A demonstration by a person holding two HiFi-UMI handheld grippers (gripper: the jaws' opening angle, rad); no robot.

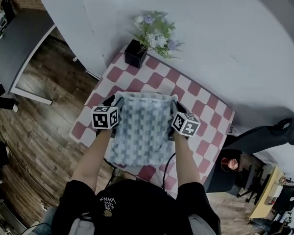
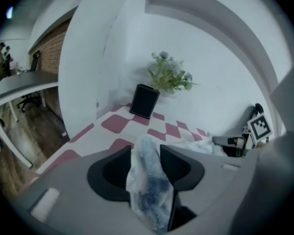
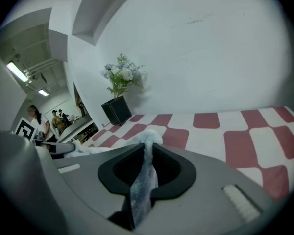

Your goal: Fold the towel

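A: Where is the towel (image 2: 148, 180) at the left gripper (image 2: 146, 150)?
B: One far corner is bunched between its jaws. They stand partly apart, so the cloth sits loose.
A: And the right gripper (image 3: 146, 153)?
B: Its jaws are almost together, pinching a thin fold of the other far corner.
A: The rest of the towel?
B: It lies flat between the two grippers, on the table (image 1: 198, 102) with red and white checks. A black pot (image 1: 135, 53) with flowers stands at the far edge. Wood floor (image 1: 39, 106) on the left, white wall (image 1: 225, 33) behind.
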